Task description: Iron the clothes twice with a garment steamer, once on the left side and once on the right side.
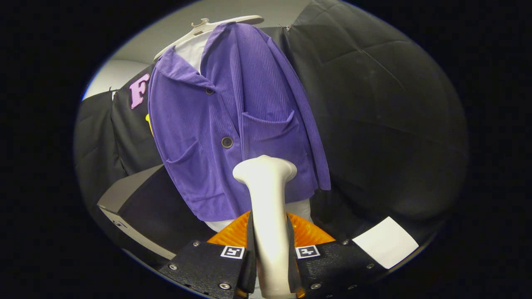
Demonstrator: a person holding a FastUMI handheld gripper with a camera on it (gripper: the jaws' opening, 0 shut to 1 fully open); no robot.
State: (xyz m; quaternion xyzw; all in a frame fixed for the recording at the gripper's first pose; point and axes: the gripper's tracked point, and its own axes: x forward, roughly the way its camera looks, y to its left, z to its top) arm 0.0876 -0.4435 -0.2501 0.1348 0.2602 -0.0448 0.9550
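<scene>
Garment steamer handle clamped between both fingers of hand-held gripper, head against purple jacket lower front.

Steamer between tongs, before jacket

The gripper, clamped on the steamer, has open room right of the purple jacket (a dark box crowds the left).

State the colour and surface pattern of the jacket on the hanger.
Purple with fine vertical ribbing, clearest in the gripper view: jacket.
</scene>
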